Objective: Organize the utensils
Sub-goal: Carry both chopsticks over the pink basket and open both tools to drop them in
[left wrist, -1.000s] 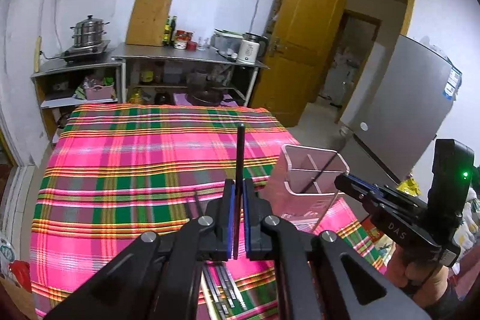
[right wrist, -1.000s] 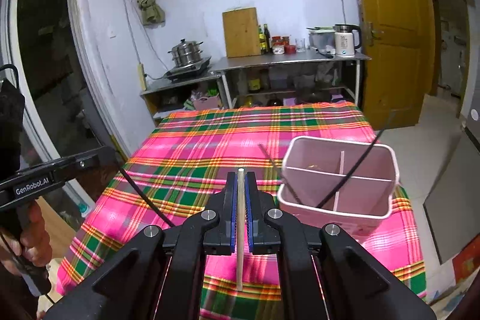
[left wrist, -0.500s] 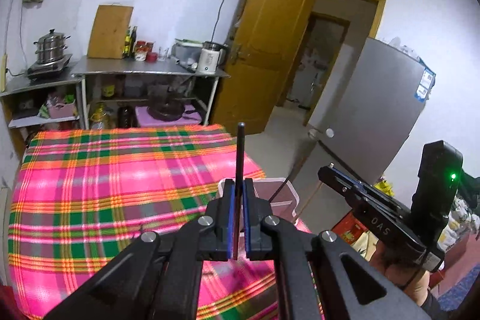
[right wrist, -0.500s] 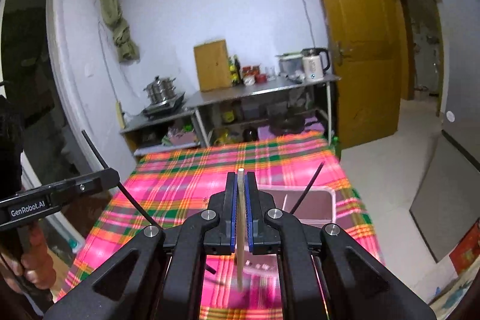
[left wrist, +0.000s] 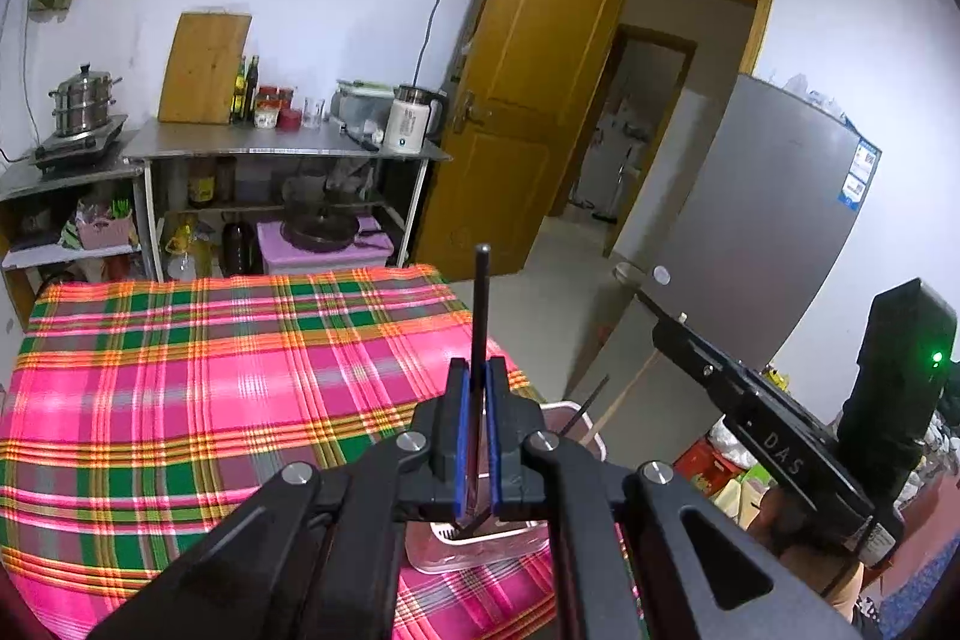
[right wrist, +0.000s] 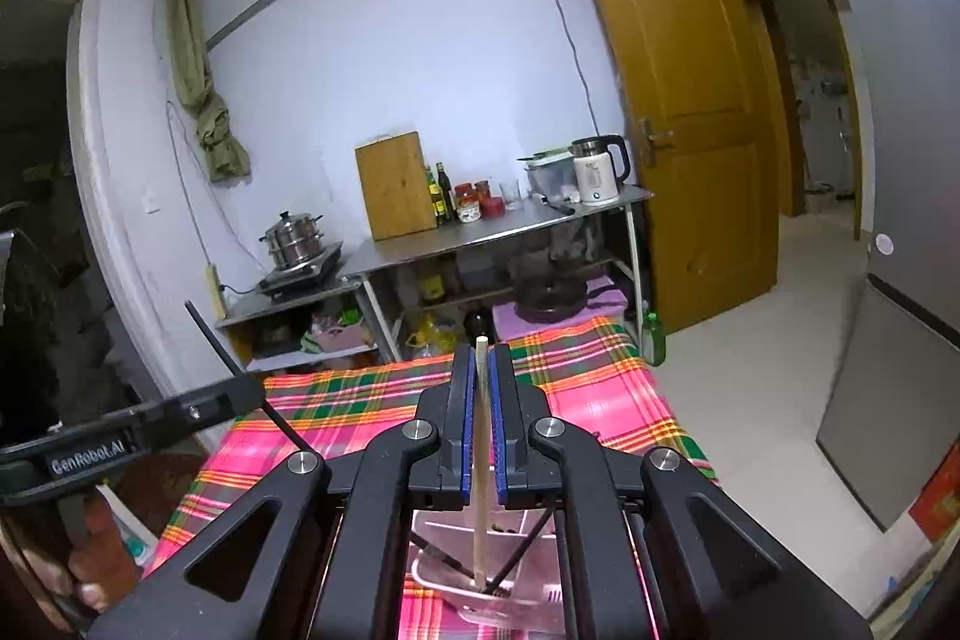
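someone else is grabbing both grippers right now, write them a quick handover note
Left gripper: shut on a black chopstick, held upright above the pink utensil holder.
Right gripper: shut on a light wooden chopstick, its lower end down at the holder's opening.
The holder stands on the plaid tablecloth, near its edge, and is partly hidden by both grippers.
Done: at least two dark sticks already lean inside the holder.
Left: drop both held chopsticks into the holder. The views do not show whether other utensils still lie on the cloth.
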